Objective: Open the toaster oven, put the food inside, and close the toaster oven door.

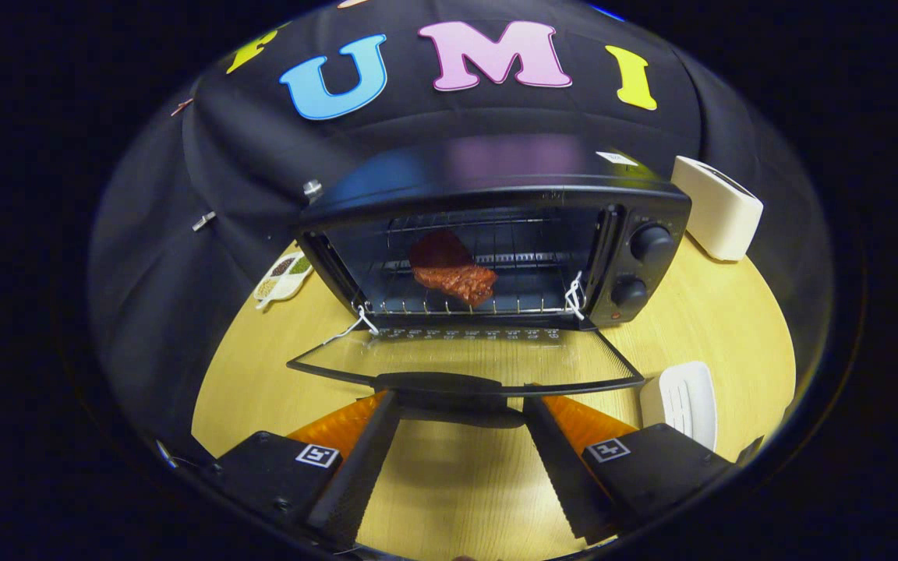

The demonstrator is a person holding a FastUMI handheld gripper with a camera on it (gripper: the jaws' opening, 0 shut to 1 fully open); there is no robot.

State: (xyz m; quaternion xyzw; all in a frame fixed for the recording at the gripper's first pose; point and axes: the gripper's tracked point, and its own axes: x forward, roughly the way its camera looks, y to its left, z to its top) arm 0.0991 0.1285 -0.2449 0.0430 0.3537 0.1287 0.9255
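Observation:
The black toaster oven [496, 234] stands on the wooden table [262, 366] with its glass door [464, 354] folded down flat toward me. A reddish-brown piece of meat [453, 274] lies on the wire rack [418, 304] inside. The door's black handle [441, 382] runs along its near edge. My gripper [458, 401] is open, and its two fingertips [387, 401] reach up to the underside of that handle, spread wide. Nothing is held between them.
A white toaster [718, 206] stands behind the oven to the right. A white ribbed object [683, 401] lies on the table beside the right finger. A small divided dish of grains [284, 276] sits left of the oven. White strings hang at the door hinges.

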